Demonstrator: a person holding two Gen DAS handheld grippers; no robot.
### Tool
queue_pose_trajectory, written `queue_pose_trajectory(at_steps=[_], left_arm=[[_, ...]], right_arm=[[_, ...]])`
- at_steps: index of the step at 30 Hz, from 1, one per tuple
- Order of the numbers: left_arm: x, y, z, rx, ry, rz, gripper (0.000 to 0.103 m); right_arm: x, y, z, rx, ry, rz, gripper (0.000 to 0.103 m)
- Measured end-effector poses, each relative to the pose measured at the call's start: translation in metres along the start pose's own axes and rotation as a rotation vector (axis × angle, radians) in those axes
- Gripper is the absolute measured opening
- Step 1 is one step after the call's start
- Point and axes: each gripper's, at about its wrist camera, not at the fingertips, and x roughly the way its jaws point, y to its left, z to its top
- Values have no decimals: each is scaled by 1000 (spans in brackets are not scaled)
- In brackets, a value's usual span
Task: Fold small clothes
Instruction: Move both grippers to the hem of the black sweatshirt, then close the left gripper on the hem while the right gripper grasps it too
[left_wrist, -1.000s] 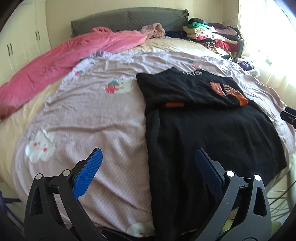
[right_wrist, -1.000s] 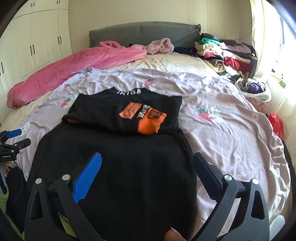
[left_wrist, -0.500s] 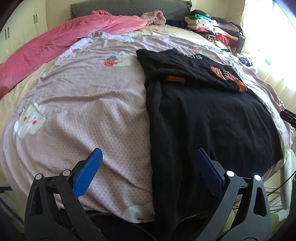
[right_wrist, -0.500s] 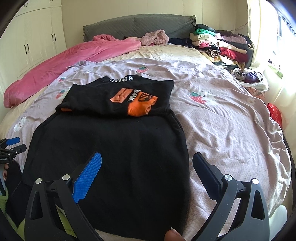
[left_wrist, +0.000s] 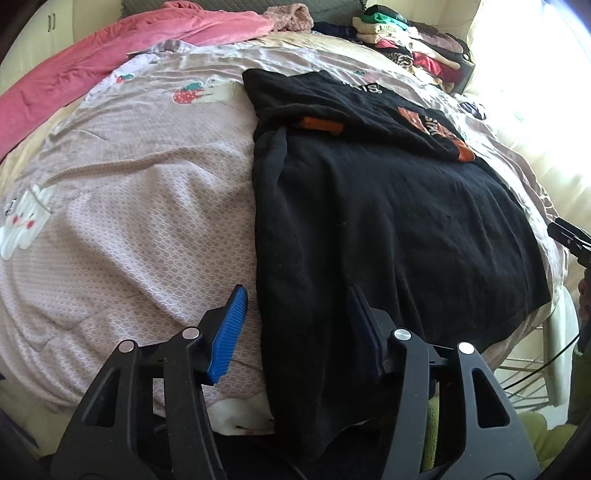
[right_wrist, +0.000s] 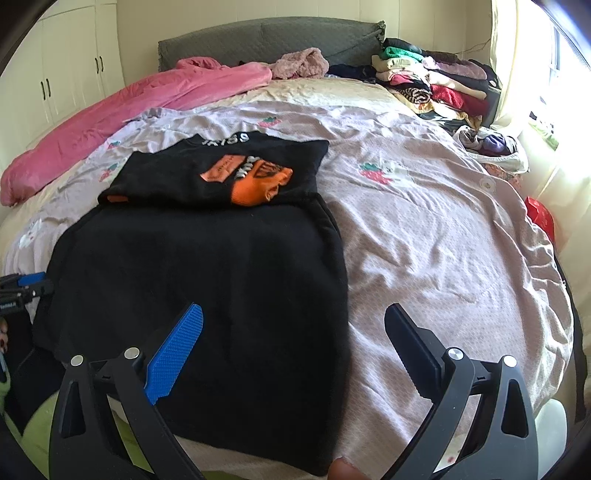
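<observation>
From my left wrist camera, my left gripper (left_wrist: 295, 317) sits at six o'clock over the near left corner of the black garment (left_wrist: 388, 221). Its jaws are closing, and the garment's left edge lies between them; I cannot tell whether the pads already touch the cloth. The garment lies flat on the pale lilac bedspread (left_wrist: 129, 203), running from the near bed edge toward twelve o'clock, with its upper part folded back so an orange print (left_wrist: 436, 129) faces up at about one o'clock. A pink blanket (left_wrist: 110, 62) lies bunched at ten to eleven o'clock, and a stack of folded clothes (left_wrist: 410, 44) stands at one o'clock. The tip of my right gripper (left_wrist: 570, 240) shows at three o'clock, beside the garment's right edge.

From my right wrist camera, my right gripper (right_wrist: 293, 332) has its jaws wide apart with nothing clamped; the blue finger (right_wrist: 173, 354) hangs over the garment (right_wrist: 203, 277) and the black finger (right_wrist: 413, 350) over the bedspread (right_wrist: 443, 229), so the garment's right edge runs between them. The folded-back part with the orange print (right_wrist: 255, 181) lies at eleven to twelve o'clock. My left gripper (right_wrist: 26, 286) shows at nine o'clock, at the garment's far corner. The pink blanket (right_wrist: 129, 107) is at ten o'clock, the clothes stack (right_wrist: 436, 77) at one o'clock.
</observation>
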Motion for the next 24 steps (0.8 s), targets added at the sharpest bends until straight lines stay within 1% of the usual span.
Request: queue_pose_trajectory(at_steps=[4,9,11,12,13,14,17,20,24], left_arm=[[8,1,-2,-5,29,-3,47],[9,6,-2,-23,35,-25,47],[9,8,-3,-28,36,-29,46],[8,9,-3,-30,35,-31,45],[8,9,-3,-31,36,-33,45],[7,9,-4,-31,36,-32,45],[6,9,-6,-28,38,-32,45],[5,8,-7,-28,40,-36,45],[4,7,-10,-25,44,-41,45]], right_arm=[[4,-7,-11,3,39,-3,98],[11,-14,-25,22,94,8,95],[15,-17,-30,30,119,18,72],[17,-18,-33,38,133,34,69],[17,-18,-35,40,141,43,63],[19,-18,-36,39,149,49,52],[21,-17,-39,31,164,48,37],[22,-22,-41,52,165,37,30],[15,-26,-40,54,154,51,29]])
